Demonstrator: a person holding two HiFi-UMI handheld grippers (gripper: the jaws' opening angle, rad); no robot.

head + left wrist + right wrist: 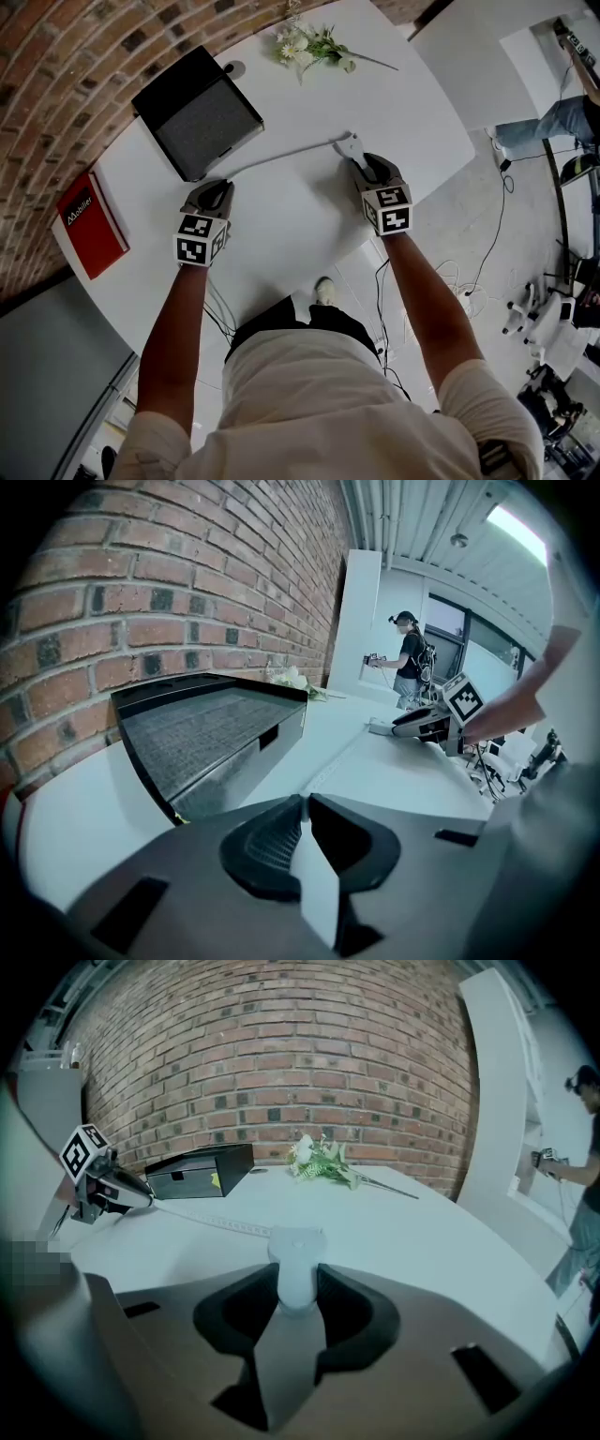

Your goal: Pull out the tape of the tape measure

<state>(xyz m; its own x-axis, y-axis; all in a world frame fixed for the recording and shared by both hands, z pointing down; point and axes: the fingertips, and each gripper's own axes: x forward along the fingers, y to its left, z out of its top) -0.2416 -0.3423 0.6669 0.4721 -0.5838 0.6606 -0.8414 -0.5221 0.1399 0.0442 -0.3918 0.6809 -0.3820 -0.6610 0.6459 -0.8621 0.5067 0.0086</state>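
Right gripper (368, 169) is clamped on the tape measure case (349, 145), far right. The tape (281, 155) runs left across the counter (281, 225) to the left gripper (217, 186), which is pinched onto its end.

A red book (89, 223) at the left edge of the white bench (281, 225) bears the white word "Mobilier" on its cover. Graduations on the drawn-out tape (220, 1222) are too small to read.
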